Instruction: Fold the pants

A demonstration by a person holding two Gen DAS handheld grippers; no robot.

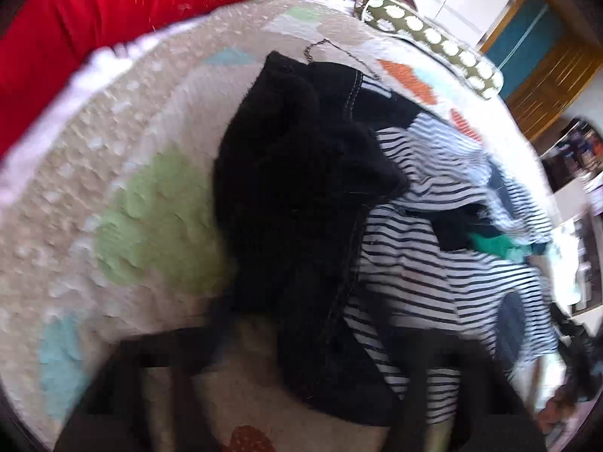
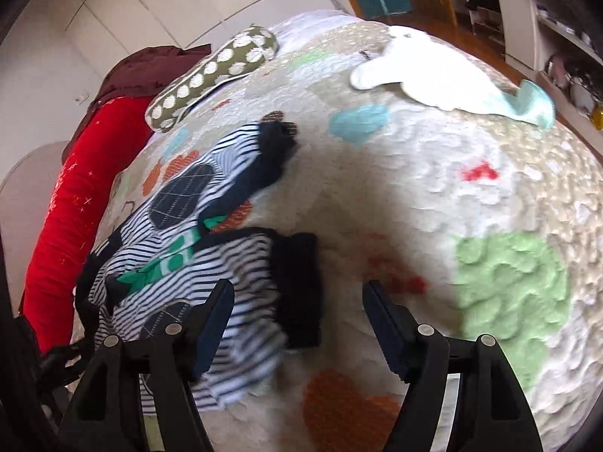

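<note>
**Reaching for the black pants in the laundry heap**

Starting at the left, we see our left gripper (image 1: 301,376) only as dark blurred fingers at the bottom of the left wrist view; they look spread, with the bedspread (image 1: 94,196) showing between them, and they hold nothing. Straight ahead of those fingers lie the black pants (image 1: 301,196), crumpled, their long axis running away from us up the frame, with white-stitched seams and a thin chain (image 1: 320,47) near the far end. We judge this arm the nearer one, so the coming grab turns on it going forward onto the cloth.

Just right of the pants, and partly under them, lies a striped garment (image 1: 433,263) with a scrap of green in it.

Farther right, our right gripper (image 2: 297,297) hangs over the quilt with its jaws wide apart and empty. From there the heap lies ahead and to the left; the striped cloth and its dark cuff (image 2: 297,286) sit between the fingers, not yet pinched. The pants look bunched and unfolded, so we judge the folding not begun.
</note>
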